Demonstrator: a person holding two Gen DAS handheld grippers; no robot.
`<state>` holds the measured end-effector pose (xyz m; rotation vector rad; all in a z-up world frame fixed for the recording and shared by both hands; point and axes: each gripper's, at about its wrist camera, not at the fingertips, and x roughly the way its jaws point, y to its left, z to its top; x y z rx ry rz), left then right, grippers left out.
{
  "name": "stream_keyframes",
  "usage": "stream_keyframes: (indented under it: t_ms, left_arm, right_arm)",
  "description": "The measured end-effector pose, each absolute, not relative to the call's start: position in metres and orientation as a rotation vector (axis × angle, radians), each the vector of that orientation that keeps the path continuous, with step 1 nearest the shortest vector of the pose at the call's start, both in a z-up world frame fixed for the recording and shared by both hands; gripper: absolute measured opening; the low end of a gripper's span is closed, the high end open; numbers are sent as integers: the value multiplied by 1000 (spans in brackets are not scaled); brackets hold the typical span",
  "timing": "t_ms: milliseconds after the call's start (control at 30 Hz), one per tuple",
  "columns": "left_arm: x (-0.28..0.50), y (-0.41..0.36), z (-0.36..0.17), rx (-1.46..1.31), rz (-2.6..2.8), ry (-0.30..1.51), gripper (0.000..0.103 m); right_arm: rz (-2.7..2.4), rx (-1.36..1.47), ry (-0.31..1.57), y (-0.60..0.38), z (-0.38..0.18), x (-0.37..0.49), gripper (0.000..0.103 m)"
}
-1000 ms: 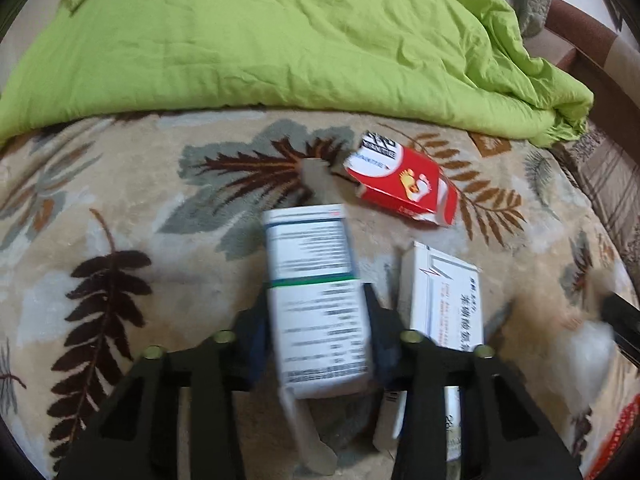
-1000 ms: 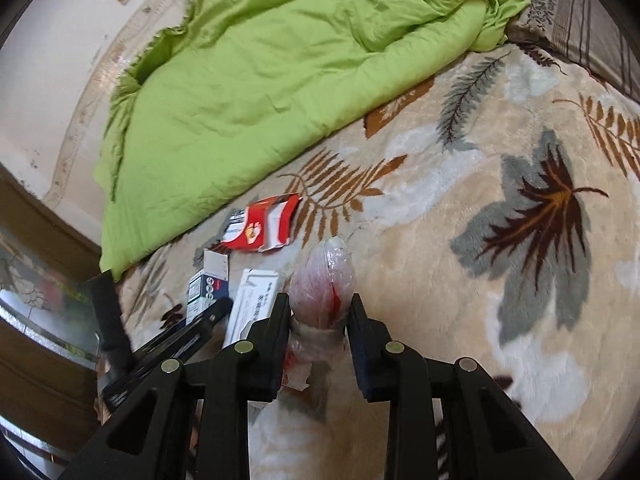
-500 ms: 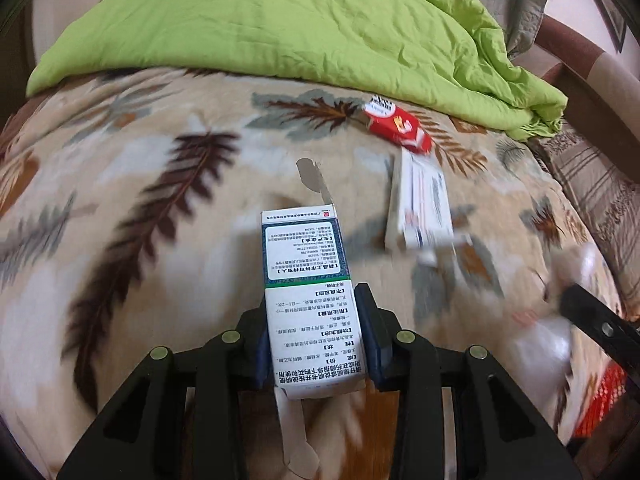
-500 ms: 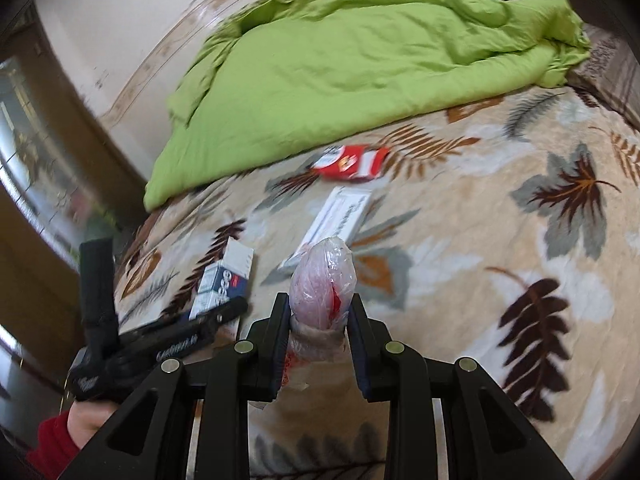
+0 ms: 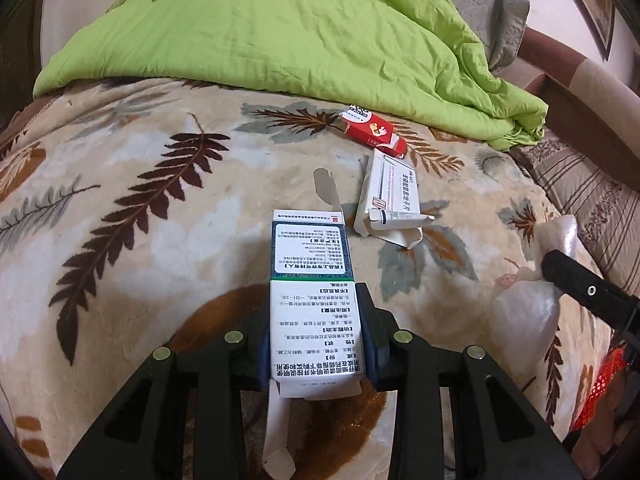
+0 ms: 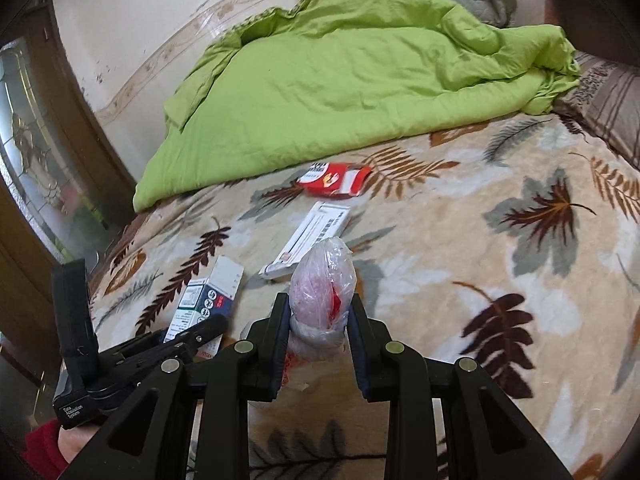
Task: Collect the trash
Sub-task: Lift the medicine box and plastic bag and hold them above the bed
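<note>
My left gripper (image 5: 316, 336) is shut on a white and dark-green medicine box (image 5: 310, 288), held above the leaf-patterned blanket (image 5: 140, 220); the same box (image 6: 208, 300) shows at lower left in the right wrist view. My right gripper (image 6: 318, 320) is shut on the knotted neck of a clear plastic trash bag (image 6: 322, 284) with red scraps inside; that bag (image 5: 532, 312) hangs at the right in the left wrist view. On the blanket lie a long white box (image 5: 390, 196) with a tube poking out and a red box (image 5: 374, 134).
A crumpled green duvet (image 5: 280, 32) covers the far side of the bed. A striped pillow (image 5: 592, 192) and a brown headboard (image 5: 560, 68) stand at the right. A wooden door with glass (image 6: 36, 152) is at the left. A hand in a red sleeve (image 6: 48, 448) holds the left gripper.
Both grippers have lifted and pulled back from the bed with the medicine box and the bag. The white and red boxes now lie farther off.
</note>
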<state>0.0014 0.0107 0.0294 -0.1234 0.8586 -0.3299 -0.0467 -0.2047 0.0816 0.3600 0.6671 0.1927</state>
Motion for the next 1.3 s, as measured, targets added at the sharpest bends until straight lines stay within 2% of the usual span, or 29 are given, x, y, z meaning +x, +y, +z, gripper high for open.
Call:
stream_keyframes:
  t_ms: [167,600,1300]
  left_arm:
    - [2,14,32,-128,-305,834,33]
    - [-23,-29,50,162,-279,664,33]
    - [-44,-40,60,248,-242,566,33]
  right_arm:
    - [195,364,680,-206,80,-50,30]
    - [160,300,669,-218,85,-78,30]
    - [122,401,707,-241,70,-76,30]
